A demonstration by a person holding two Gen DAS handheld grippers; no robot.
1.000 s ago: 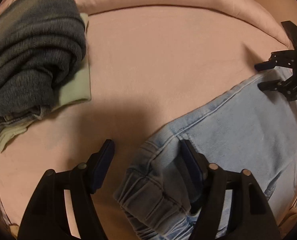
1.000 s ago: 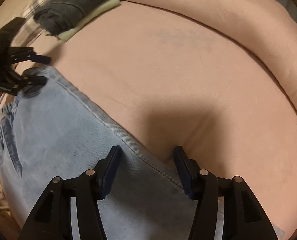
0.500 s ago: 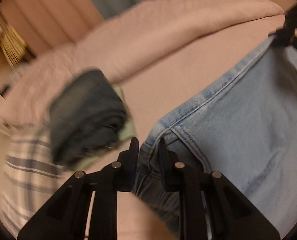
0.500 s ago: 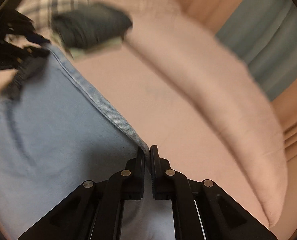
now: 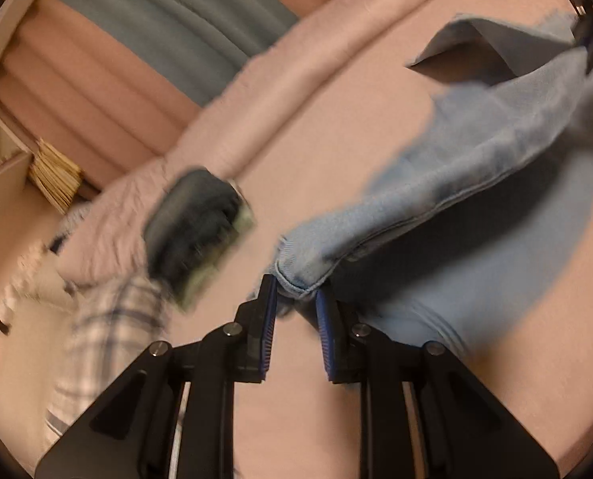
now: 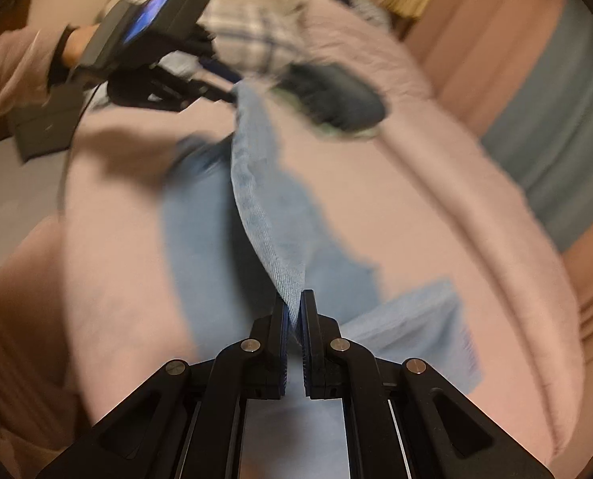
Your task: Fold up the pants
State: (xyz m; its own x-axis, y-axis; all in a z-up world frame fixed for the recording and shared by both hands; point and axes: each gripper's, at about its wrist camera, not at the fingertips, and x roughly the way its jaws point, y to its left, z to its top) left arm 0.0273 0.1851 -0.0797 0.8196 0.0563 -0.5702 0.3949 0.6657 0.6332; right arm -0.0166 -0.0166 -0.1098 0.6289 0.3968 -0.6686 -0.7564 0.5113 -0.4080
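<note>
Light blue denim pants (image 5: 448, 199) hang stretched between my two grippers above the pink bed. My left gripper (image 5: 295, 299) is shut on the waistband corner. My right gripper (image 6: 295, 311) is shut on the pants' edge (image 6: 272, 223), which runs taut up to the left gripper (image 6: 212, 80) at the upper left of the right wrist view. The right gripper (image 5: 592, 40) shows at the far upper right of the left wrist view. The lower part of the pants drapes onto the bed, with a leg end (image 6: 428, 327) lying flat.
A folded dark grey garment on a pale green one (image 5: 194, 231) lies on the pink bedspread (image 5: 336, 139) near a plaid cloth (image 5: 109, 319). A rolled pink duvet (image 6: 476, 183) runs along the far side. Curtains (image 5: 169, 24) hang behind.
Both grippers closed on the pants' edge and lifted it off the bed. The pants now hang taut between them, and both views have swung upward toward the curtains.
</note>
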